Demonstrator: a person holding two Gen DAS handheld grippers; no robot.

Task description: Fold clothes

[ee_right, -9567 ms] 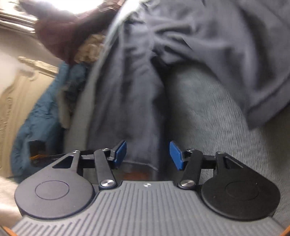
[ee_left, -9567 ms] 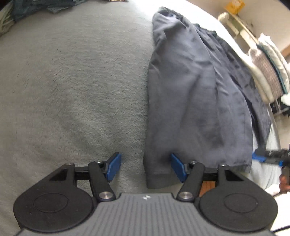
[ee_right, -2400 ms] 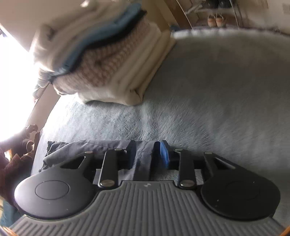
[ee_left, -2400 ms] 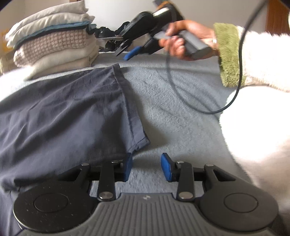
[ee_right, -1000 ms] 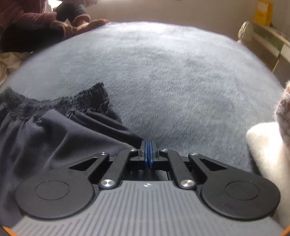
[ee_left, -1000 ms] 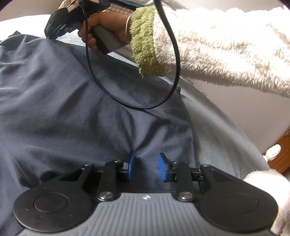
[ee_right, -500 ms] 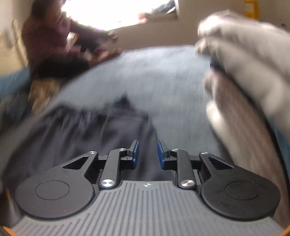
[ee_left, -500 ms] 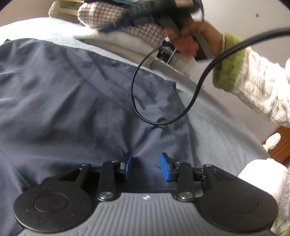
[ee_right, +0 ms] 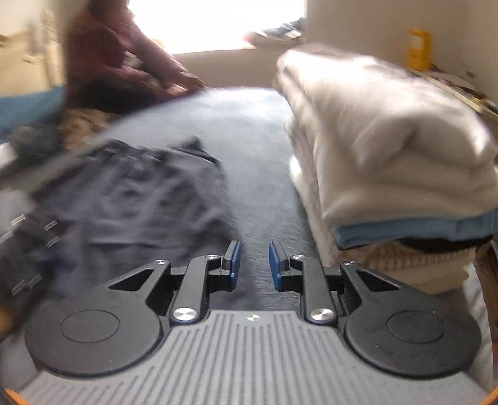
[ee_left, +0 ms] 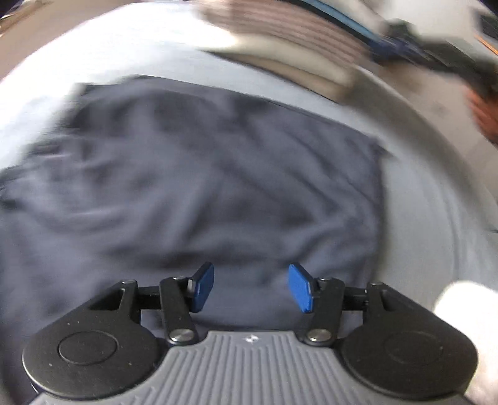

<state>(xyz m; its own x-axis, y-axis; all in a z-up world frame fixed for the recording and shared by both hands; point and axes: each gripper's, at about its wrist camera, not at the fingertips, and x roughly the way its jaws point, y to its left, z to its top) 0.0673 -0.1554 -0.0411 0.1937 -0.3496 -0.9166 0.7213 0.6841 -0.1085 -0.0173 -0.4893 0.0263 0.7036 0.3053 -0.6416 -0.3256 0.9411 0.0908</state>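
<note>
The dark garment [ee_left: 218, 174] lies folded over on the grey bed [ee_left: 420, 202], left of the folded stack [ee_right: 389, 149] — left gripper [ee_left: 251, 288] opening, right gripper [ee_right: 252, 264] parted, both empty — likely more folds left.

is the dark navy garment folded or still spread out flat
Folded over, it seems: the navy garment lies as a compact, wrinkled rectangle on the grey blanket. Blur hides the layers.

A home bedroom, probably, though blur softens everything: a grey plush bed cover [ee_right: 264, 131], a stack of folded laundry [ee_right: 379, 149], a bright window [ee_right: 218, 25], and a cluttered shelf [ee_right: 448, 78].
</note>
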